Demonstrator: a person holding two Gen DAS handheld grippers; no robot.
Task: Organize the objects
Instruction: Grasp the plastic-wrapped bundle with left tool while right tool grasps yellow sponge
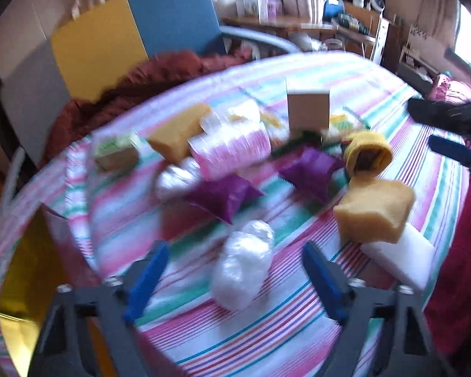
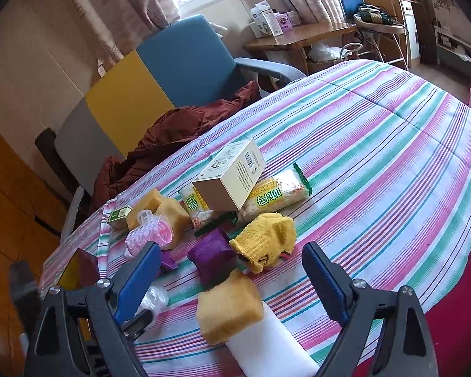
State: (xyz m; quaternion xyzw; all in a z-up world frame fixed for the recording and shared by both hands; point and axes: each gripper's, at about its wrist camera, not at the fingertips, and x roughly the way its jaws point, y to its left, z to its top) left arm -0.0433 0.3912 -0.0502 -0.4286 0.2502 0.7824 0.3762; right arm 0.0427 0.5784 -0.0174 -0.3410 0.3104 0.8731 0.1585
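Note:
A jumble of objects lies on the striped cloth. My left gripper is open and empty, with a clear plastic bag between its fingers, untouched. My right gripper is open and empty, its fingers either side of a yellow sponge that rests on a white foam block. Beyond lie a purple packet, a yellow glove, pink hair rollers, a cream box and snack packs. The left view is blurred.
A small green box and another sponge lie at the left. A rust-red blanket sits on a blue, yellow and grey chair behind. A gold box stands at the cloth's left edge.

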